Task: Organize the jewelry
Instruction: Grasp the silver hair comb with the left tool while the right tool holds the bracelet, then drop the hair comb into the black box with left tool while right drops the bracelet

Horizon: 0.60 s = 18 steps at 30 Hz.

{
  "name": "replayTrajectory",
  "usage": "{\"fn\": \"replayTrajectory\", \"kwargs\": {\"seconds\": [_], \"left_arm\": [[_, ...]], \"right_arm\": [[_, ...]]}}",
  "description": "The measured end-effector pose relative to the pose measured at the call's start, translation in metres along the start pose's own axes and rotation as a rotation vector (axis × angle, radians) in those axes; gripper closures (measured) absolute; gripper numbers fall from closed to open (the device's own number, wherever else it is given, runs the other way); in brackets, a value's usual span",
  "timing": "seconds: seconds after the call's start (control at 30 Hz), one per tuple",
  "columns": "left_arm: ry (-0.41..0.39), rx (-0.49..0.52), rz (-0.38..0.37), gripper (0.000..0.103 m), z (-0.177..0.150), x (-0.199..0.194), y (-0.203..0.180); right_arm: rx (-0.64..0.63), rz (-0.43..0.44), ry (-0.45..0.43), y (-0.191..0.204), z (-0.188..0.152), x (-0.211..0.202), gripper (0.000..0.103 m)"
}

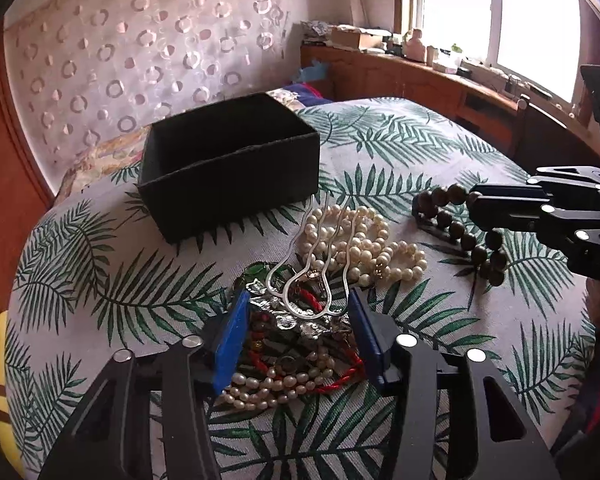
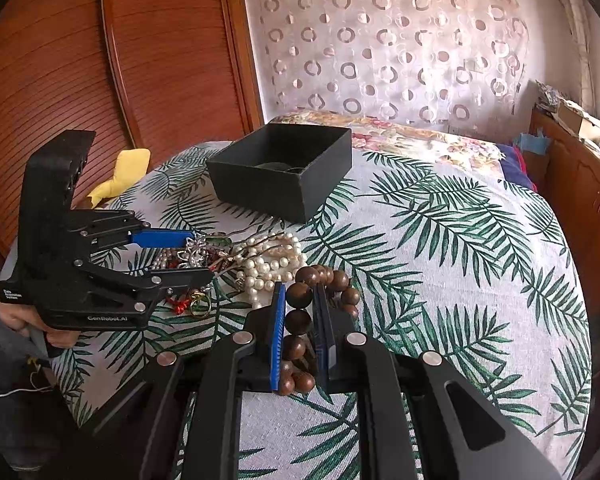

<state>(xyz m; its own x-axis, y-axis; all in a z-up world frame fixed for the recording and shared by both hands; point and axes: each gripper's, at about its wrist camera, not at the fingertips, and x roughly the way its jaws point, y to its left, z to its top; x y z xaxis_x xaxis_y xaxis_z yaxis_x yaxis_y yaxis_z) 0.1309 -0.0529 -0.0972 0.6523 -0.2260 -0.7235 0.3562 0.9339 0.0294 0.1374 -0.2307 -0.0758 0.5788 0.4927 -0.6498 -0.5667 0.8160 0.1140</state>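
silver hair comb tines point toward black box.

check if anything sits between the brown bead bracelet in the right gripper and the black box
Nothing visible blocks it. The right gripper is shut on the brown bead bracelet, and bare leaf-print cloth lies between it and the black box. The white pearl strands lie just off to the side.
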Motion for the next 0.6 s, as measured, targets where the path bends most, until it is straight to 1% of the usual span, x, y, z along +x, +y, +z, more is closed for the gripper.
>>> {"fn": "replayTrajectory", "kwargs": {"seconds": [0.03, 0.07, 0.1, 0.3, 0.57, 0.6], "left_arm": [[-0.013, -0.009, 0.002, 0.073, 0.001, -0.004, 0.003], [-0.013, -0.022, -0.009, 0.083, 0.002, -0.008, 0.007], [-0.011, -0.031, -0.023, 0.085, 0.003, -0.009, 0.009], [-0.006, -0.035, -0.023, 0.085, 0.001, -0.005, 0.009], [-0.045, -0.034, -0.019, 0.088, 0.000, -0.016, 0.004], [-0.060, -0.039, -0.021, 0.095, -0.001, -0.020, 0.005]], "right_arm": [[-0.001, 0.000, -0.001, 0.001, 0.001, -0.001, 0.088], [-0.003, 0.000, -0.001, 0.002, 0.002, -0.001, 0.088], [-0.006, 0.000, -0.002, 0.003, 0.003, -0.002, 0.088], [-0.020, 0.003, -0.012, 0.008, 0.010, -0.004, 0.088], [-0.017, 0.000, -0.012, 0.007, 0.010, -0.004, 0.088], [-0.016, -0.001, -0.015, 0.007, 0.010, -0.005, 0.088]]}}
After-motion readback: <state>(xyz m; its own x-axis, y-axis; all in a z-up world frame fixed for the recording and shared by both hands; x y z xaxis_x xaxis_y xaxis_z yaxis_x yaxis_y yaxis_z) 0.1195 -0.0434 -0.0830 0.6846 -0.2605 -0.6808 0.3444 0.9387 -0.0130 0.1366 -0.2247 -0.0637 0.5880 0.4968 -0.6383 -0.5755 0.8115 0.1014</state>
